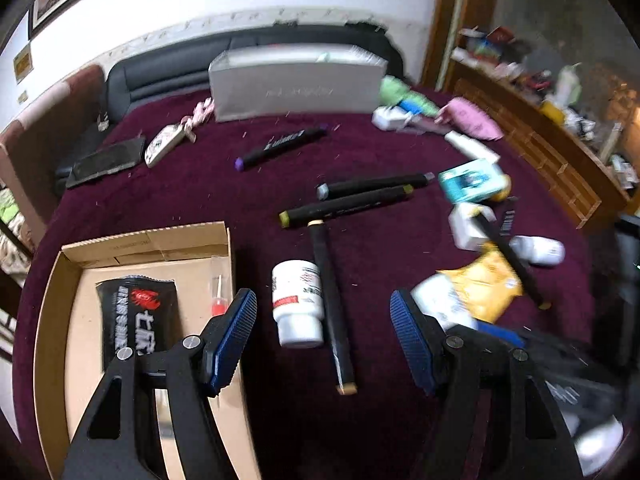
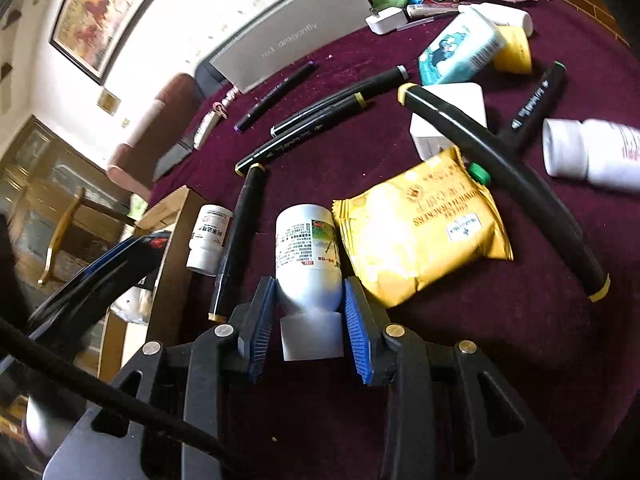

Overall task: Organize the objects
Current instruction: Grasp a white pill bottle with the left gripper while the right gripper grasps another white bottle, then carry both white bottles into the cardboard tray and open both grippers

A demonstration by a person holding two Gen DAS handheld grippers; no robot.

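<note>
The right tongs point(image 2: 306, 316) clamp a smooth white bottle point(image 2: 308, 256) beside a crinkled yellow packet point(image 2: 420, 236), while the left tongs point(image 1: 324, 340) gape, seemingly empty, beside the cardboard box point(image 1: 52, 300) edge.

Pill bottle point(image 1: 298, 304) right of cardboard box point(image 1: 52, 320), touching marker point(image 1: 332, 308).

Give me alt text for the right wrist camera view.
The right gripper clamps a white bottle lying on a maroon cloth. A yellow snack bag lies beside it, with black markers scattered around.
</note>
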